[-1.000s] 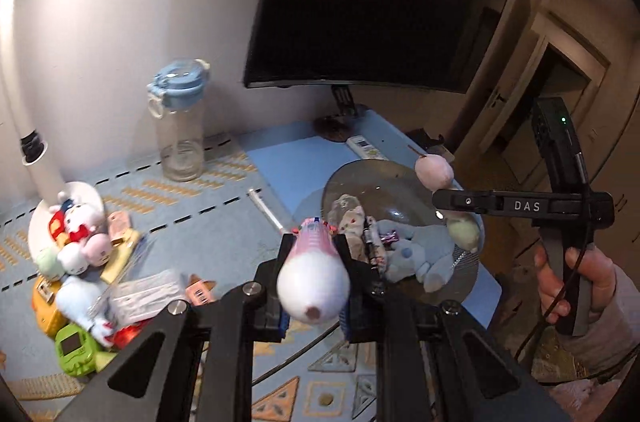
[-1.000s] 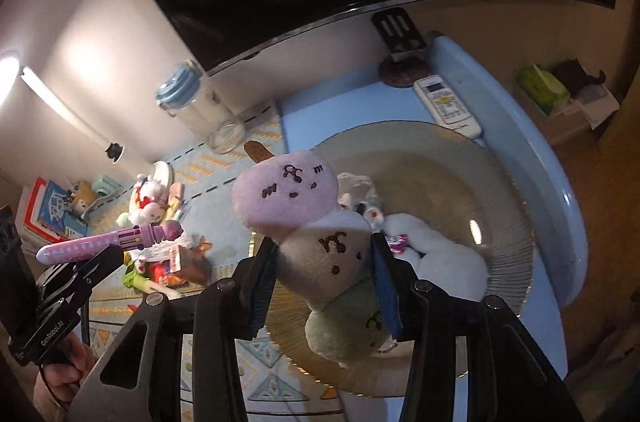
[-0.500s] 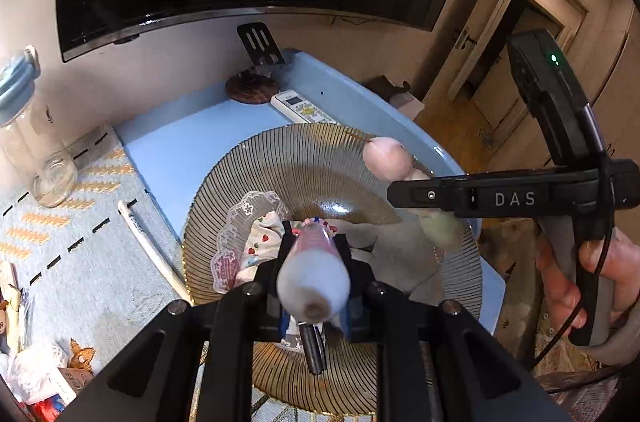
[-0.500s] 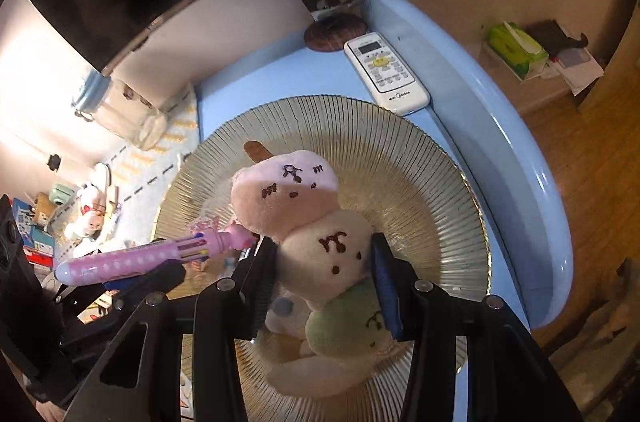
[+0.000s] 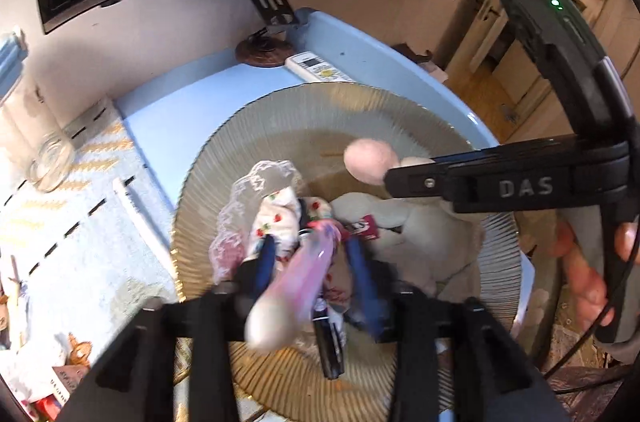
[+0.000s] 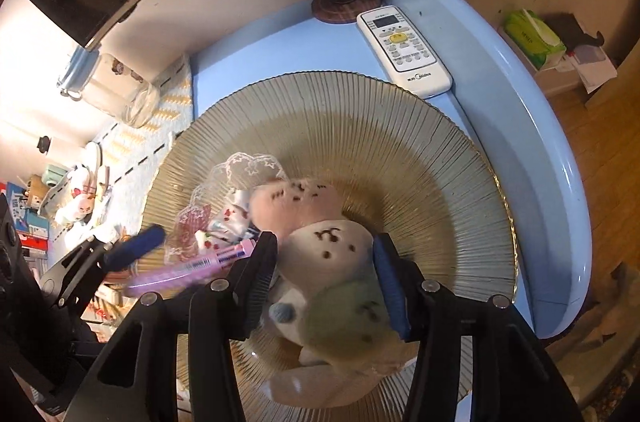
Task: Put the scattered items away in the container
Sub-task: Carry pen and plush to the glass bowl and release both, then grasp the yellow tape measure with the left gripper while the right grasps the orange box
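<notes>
Pink pen (image 5: 296,282) drops loose between the left gripper (image 5: 312,262)'s just-widened jaws over the ribbed glass dish (image 6: 400,150), while the right gripper (image 6: 324,274), opening slightly, still brackets the dango plush (image 6: 320,242) there.

- In the left wrist view the pink pen (image 5: 296,282) between the spread jaws is smeared by motion; whether either blue pad touches it cannot be told.
- The left gripper (image 5: 310,262) is itself blurred at its fingertips.
- The jar (image 5: 24,126) is cut by the left edge of that view; only part of its lid shows.
- The right gripper (image 5: 508,182) covers most of the plush skewer (image 5: 370,162); only the pink ball and a sliver of cream show.
- In the right wrist view the skewer's green ball (image 6: 348,318) is soft and out of focus.
- Whether the right pads press the cream ball (image 6: 328,246) cannot be told.
- The toys at the left edge (image 6: 80,198) are too small and overexposed to identify.
</notes>
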### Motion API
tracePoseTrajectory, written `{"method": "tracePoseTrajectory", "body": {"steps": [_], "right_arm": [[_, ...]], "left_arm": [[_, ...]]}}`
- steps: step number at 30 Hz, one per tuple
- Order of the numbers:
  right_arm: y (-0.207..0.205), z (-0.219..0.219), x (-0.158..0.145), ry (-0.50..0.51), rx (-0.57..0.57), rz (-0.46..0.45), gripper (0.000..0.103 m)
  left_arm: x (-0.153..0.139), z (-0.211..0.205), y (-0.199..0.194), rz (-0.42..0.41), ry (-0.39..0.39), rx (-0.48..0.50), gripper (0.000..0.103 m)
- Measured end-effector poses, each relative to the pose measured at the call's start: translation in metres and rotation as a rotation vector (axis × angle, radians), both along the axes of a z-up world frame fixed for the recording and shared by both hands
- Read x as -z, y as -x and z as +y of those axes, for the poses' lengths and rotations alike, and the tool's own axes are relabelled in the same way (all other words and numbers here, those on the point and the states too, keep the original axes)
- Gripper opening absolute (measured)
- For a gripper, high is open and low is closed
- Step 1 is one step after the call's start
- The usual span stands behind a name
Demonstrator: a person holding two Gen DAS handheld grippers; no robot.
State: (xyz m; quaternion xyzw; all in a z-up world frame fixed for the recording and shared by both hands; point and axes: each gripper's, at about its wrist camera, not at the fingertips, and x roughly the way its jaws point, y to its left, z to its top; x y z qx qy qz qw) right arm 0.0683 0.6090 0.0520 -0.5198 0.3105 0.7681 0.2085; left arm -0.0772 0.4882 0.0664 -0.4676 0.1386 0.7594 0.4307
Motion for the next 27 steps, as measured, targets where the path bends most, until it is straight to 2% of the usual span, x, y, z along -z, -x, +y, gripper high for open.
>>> {"method": "tracePoseTrajectory", "body": {"steps": [1, 3, 9, 15, 19, 27], "right_arm": [[-0.002, -0.001, -0.003, 0.001, -0.001, 0.01, 0.051], [-0.003, -0.005, -0.008, -0.008, 0.003, 0.019, 0.054], [-0.003, -0.021, -0.021, 0.016, 0.027, 0.058, 0.054], [0.02, -0.072, -0.038, 0.031, -0.045, 0.109, 0.054], [0.05, -0.123, -0.042, 0.052, -0.141, 0.129, 0.055], [0.104, -0.237, -0.031, 0.124, -0.35, 0.13, 0.055]], "left_arm": [[-0.003, -0.004, -0.001, 0.006, -0.011, -0.004, 0.076], [-0.01, -0.011, -0.003, 0.01, -0.021, 0.003, 0.076], [-0.025, -0.039, -0.013, 0.039, -0.001, -0.008, 0.076], [-0.035, -0.101, -0.026, 0.053, 0.0, -0.07, 0.076], [-0.034, -0.163, -0.026, 0.049, 0.024, -0.173, 0.076], [-0.012, -0.314, -0.001, -0.003, 0.063, -0.473, 0.076]]}}
